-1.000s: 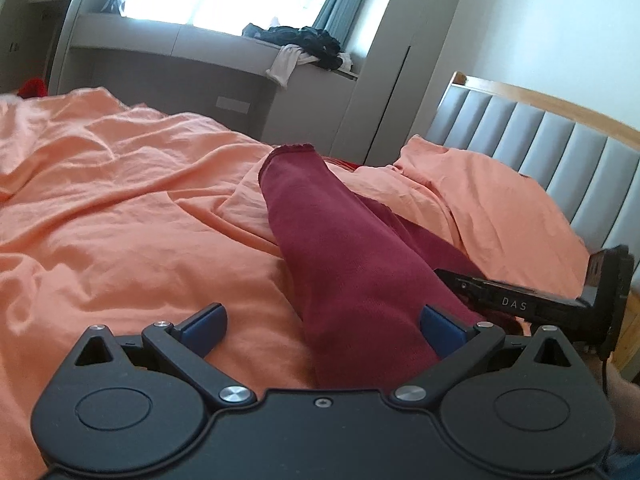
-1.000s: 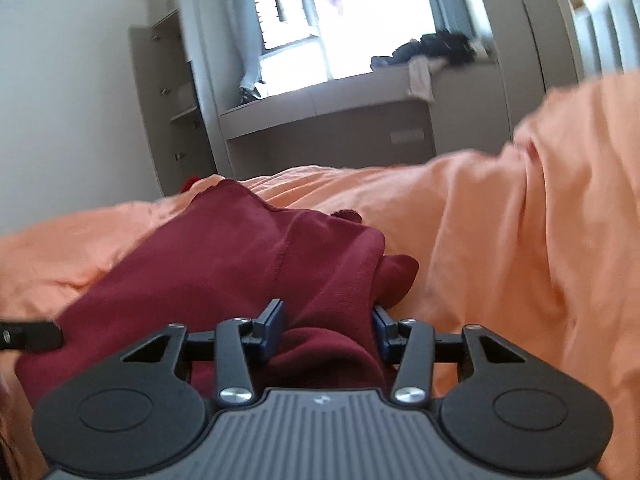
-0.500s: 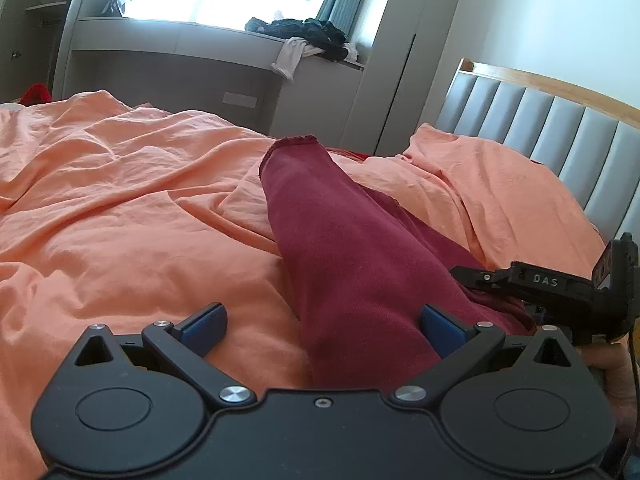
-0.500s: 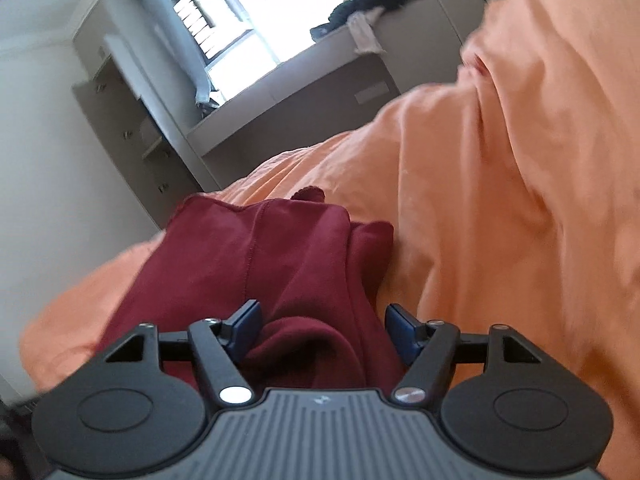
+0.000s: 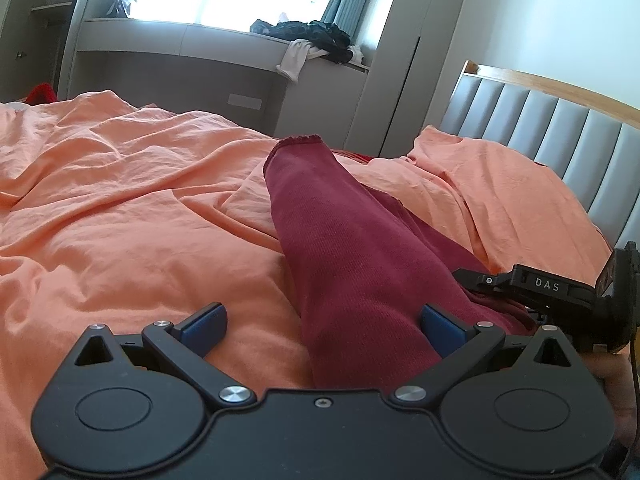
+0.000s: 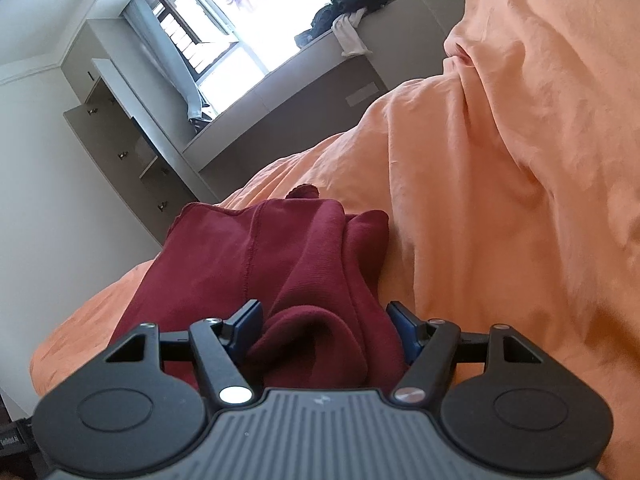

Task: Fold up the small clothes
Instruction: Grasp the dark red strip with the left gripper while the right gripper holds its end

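On the left side of the bed, the orange sheet lies rumpled and bare, running back toward a grey window bench with a heap of dark clothes on it. The left gripper hangs low over the sheet with its jaws spread wide; its left blue pad sits over plain sheet, while its right pad rests beside the near end of the maroon garment, perhaps just touching it, though the angle makes that hard to judge. The garment stretches away from the gripper in a long folded strip toward the padded grey headboard. Further right, the right gripper reaches in at the garment's edge. From its own tilted view, the right gripper has just been opening its jaws, and a bunched fold of the maroon garment sits between the blue pads, which stand at either side of the cloth rather than pinching it. The orange sheet rises in a big mound to the right.
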